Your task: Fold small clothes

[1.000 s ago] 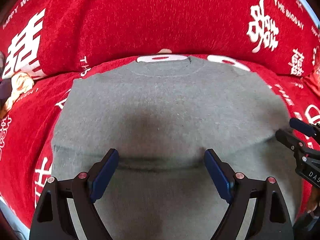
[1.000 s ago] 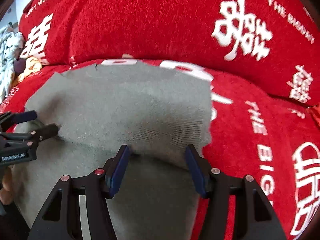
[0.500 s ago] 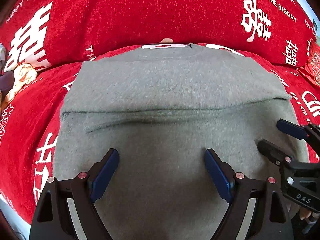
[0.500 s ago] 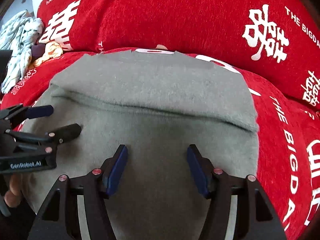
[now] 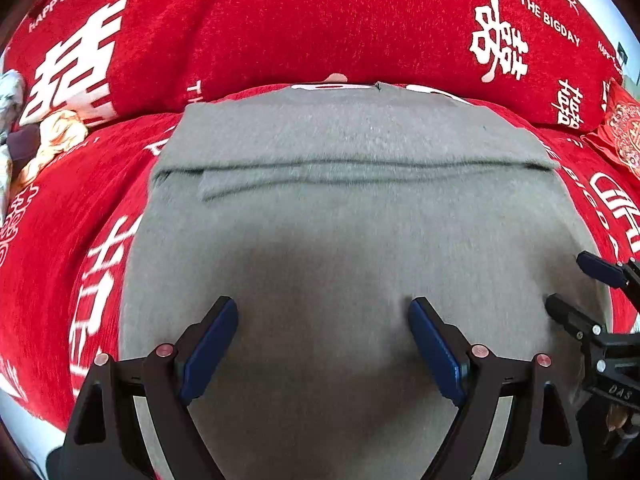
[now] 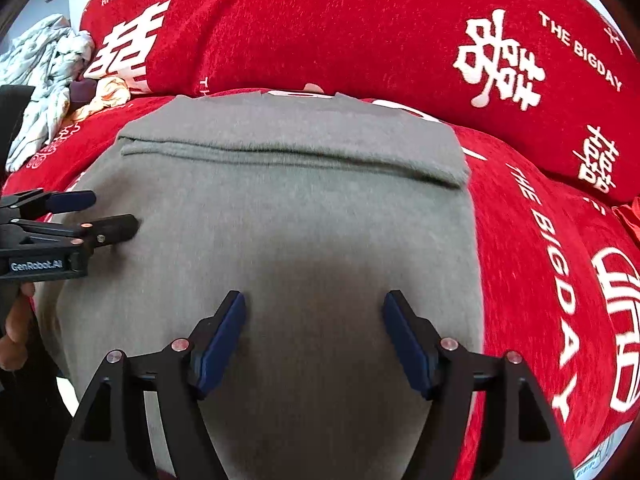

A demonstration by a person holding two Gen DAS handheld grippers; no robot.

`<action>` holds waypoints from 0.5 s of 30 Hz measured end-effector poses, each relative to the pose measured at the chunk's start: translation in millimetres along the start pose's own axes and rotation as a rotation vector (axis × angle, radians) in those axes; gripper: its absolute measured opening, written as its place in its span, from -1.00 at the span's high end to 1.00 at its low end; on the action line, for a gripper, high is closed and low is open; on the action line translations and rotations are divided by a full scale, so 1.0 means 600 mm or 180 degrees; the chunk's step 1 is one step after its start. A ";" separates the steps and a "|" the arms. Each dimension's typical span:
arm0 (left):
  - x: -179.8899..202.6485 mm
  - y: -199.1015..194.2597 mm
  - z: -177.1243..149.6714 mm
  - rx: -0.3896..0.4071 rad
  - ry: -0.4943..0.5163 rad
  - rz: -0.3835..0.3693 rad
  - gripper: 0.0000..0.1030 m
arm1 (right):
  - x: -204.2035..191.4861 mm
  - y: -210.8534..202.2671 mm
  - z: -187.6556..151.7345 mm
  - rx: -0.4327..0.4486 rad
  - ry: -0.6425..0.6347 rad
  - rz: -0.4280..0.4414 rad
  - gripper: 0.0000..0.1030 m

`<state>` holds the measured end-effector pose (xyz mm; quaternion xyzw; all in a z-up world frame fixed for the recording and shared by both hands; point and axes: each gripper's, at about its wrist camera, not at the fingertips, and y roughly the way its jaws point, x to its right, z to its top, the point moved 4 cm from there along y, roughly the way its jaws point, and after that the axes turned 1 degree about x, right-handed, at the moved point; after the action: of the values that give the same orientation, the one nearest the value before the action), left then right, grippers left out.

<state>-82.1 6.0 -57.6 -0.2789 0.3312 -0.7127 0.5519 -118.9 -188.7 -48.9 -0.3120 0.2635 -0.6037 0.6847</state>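
Observation:
A grey knitted garment (image 5: pixel 344 232) lies flat on the red sofa seat, with its far part folded over so a fold edge (image 5: pixel 352 164) runs across it. It also shows in the right wrist view (image 6: pixel 288 216). My left gripper (image 5: pixel 324 328) is open and empty above the garment's near half. My right gripper (image 6: pixel 314 320) is open and empty above the garment's right half. Each gripper shows in the other's view: the right one (image 5: pixel 580 292) at the right edge, the left one (image 6: pixel 92 216) at the left edge.
The sofa (image 5: pixel 304 28) has a red cover with white lettering and a high backrest behind the garment. Crumpled light clothes (image 6: pixel 44 76) lie at the far left of the seat. A red cushion (image 5: pixel 620 136) sits at the far right.
Both grippers have drawn back toward me from the fold edge, which now lies farther away. The folded-over part stays lying flat. Both grippers stay open.

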 end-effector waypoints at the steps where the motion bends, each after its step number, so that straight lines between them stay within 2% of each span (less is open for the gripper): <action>1: -0.003 -0.004 -0.010 -0.0014 -0.0003 0.0028 -0.97 | -0.001 -0.006 -0.009 0.0016 -0.0014 -0.0019 -0.46; 11: -0.030 -0.040 -0.088 0.0021 -0.0039 0.0083 -0.99 | 0.005 -0.056 -0.097 0.0132 -0.0139 -0.0129 -0.54; 15: -0.074 -0.071 -0.119 0.0053 -0.0386 0.0124 -0.99 | 0.018 -0.081 -0.125 0.0087 0.0001 -0.0096 -0.54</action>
<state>-151.8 67.9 -70.5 -0.3105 0.2965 -0.6864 0.5870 -205.0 -211.5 -62.2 -0.3065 0.2506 -0.6175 0.6797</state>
